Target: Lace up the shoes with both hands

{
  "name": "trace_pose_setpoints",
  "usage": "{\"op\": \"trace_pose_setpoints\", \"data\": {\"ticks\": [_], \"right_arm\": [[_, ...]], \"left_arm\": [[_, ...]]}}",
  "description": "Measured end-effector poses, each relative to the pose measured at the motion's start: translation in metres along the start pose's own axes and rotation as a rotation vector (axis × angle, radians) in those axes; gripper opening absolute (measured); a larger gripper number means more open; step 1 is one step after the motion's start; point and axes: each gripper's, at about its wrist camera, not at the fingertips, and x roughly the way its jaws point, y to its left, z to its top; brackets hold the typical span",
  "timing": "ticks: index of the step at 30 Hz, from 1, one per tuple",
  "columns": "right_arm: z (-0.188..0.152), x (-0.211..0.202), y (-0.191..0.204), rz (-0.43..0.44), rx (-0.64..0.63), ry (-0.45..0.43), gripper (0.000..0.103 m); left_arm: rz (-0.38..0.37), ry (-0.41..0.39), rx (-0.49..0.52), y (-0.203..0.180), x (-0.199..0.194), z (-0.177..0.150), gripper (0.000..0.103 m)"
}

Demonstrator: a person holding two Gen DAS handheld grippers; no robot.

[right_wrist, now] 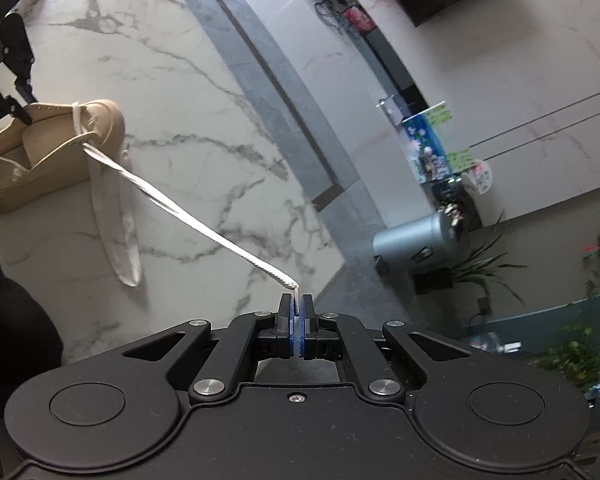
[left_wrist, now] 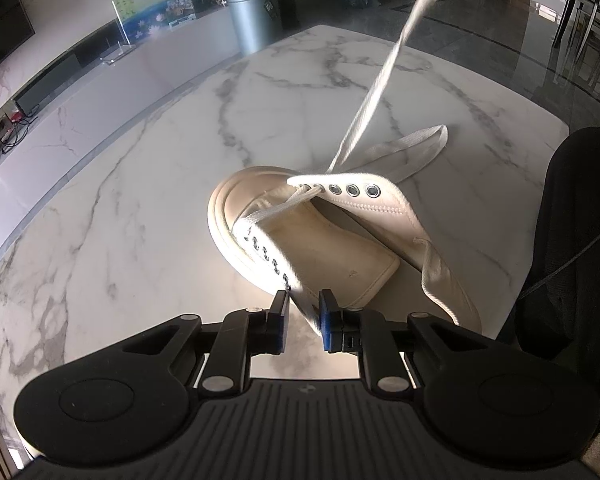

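Shoe (left_wrist: pixel 332 256) apparently empty inside, lace (right_wrist: pixel 204 228) through front eyelets, marble table (left_wrist: pixel 140 200)

Shoe (left_wrist: pixel 320 240) on table (left_wrist: pixel 140 200), lace (right_wrist: pixel 204 228) toward right hand-held gripper (right_wrist: pixel 297 304)

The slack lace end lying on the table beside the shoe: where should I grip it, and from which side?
Probably at the folded loop at its far end, away from the shoe. It lies flat on the marble table with bare surface around it, so come from above, jaws across the band's width. Nearer the shoe it runs under the taut lace held by the right gripper.
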Motion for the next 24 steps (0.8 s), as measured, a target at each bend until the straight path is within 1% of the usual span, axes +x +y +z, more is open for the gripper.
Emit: {"op": "trace_pose_setpoints", "data": {"ticks": [4,5,7,9,13,16,20,24], "right_arm": [[-0.009,0.021,0.014,0.070,0.026,0.022,0.000],[-0.014,0.034,0.022,0.105,0.041,0.031,0.000],[-0.017,0.046,0.030,0.141,0.053,0.036,0.000],[-0.021,0.068,0.046,0.219,0.072,0.044,0.000],[-0.028,0.098,0.066,0.312,0.096,0.066,0.000],[-0.031,0.126,0.080,0.385,0.136,0.080,0.001],[-0.032,0.146,0.091,0.449,0.171,0.093,0.001],[-0.028,0.156,0.092,0.470,0.190,0.080,0.002]], "left_arm": [[0.003,0.000,0.007,-0.001,0.000,0.001,0.015],[0.004,0.001,0.010,-0.001,0.000,0.002,0.015],[0.001,-0.004,0.010,-0.001,-0.002,0.004,0.015],[-0.007,-0.013,0.003,-0.001,-0.004,0.006,0.015],[-0.026,-0.040,-0.039,0.008,-0.009,0.012,0.015],[-0.036,-0.036,-0.043,0.009,-0.005,0.016,0.016],[-0.044,-0.032,-0.058,0.012,0.003,0.019,0.020],[-0.037,-0.024,-0.065,0.014,0.010,0.021,0.024]]}}
